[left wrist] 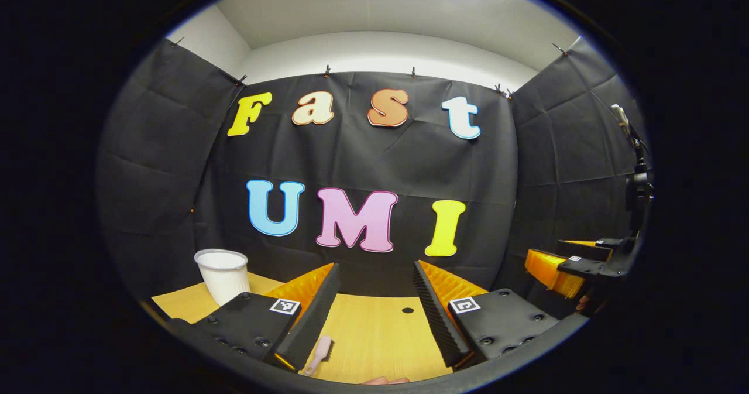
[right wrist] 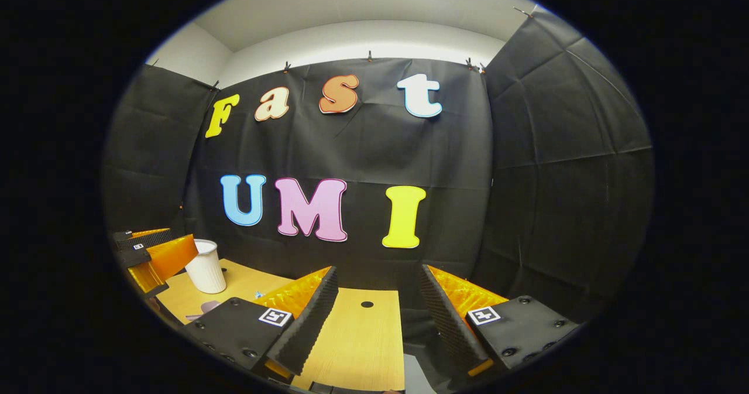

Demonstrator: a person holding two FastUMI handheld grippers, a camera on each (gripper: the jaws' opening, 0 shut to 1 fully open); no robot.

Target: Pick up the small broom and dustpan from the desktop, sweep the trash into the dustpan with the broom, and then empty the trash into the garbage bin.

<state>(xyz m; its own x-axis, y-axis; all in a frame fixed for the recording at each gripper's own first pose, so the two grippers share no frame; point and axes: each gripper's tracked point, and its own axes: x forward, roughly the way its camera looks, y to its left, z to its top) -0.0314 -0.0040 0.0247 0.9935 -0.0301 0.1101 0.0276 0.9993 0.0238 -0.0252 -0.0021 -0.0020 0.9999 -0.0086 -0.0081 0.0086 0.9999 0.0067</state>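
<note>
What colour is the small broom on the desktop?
Pale pink; the small broom shows best in the left gripper view.

We look from both grippers low over the desktop [left wrist: 374, 335] toward the back wall, sharing the white bin [left wrist: 223, 274] at left.

No words, brands or numbers can be read on anything here; the only signs are small square black-and-white coded markers. In the left gripper view, the left gripper [left wrist: 375, 268] has one marker [left wrist: 285, 306] on its finger block at about 7 o'clock and another at about 5 o'clock. The right gripper [left wrist: 547, 252], out at 3 o'clock, carries a tiny marker too small to make out. In the right gripper view the same kind of marker sits on each finger block, at about 7 and 5 o'clock.
</note>
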